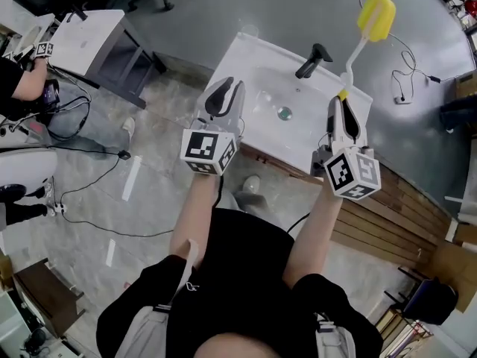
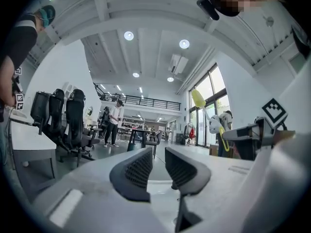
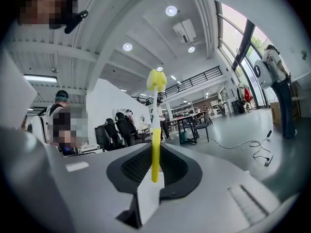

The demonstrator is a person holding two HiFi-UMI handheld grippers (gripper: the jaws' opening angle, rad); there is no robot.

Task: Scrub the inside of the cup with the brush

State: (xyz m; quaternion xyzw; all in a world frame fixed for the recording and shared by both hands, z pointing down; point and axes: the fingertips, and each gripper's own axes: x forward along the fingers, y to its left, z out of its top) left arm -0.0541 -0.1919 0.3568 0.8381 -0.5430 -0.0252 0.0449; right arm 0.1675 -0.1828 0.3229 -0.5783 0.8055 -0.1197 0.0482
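Note:
In my right gripper [image 1: 341, 104] I hold a brush by its yellow-and-white handle, with the yellow sponge head [image 1: 376, 16] raised past the sink's far edge. In the right gripper view the jaws [image 3: 155, 163] are shut on the handle and the head [image 3: 156, 79] stands upright above them. My left gripper [image 1: 226, 89] hovers over the sink's left rim. Its jaws [image 2: 157, 155] stand slightly apart with nothing between them. A faint clear round shape [image 1: 250, 30] at the sink's far corner may be the cup; I cannot tell. The left gripper view also shows the brush [image 2: 198, 99].
A white sink [image 1: 246, 58] with a black faucet [image 1: 313, 60] and a round drain [image 1: 284, 112] lies below both grippers. A white table [image 1: 86, 39] stands at the left, with cables on the floor [image 1: 89, 151]. Wooden slats [image 1: 395, 207] run along the right.

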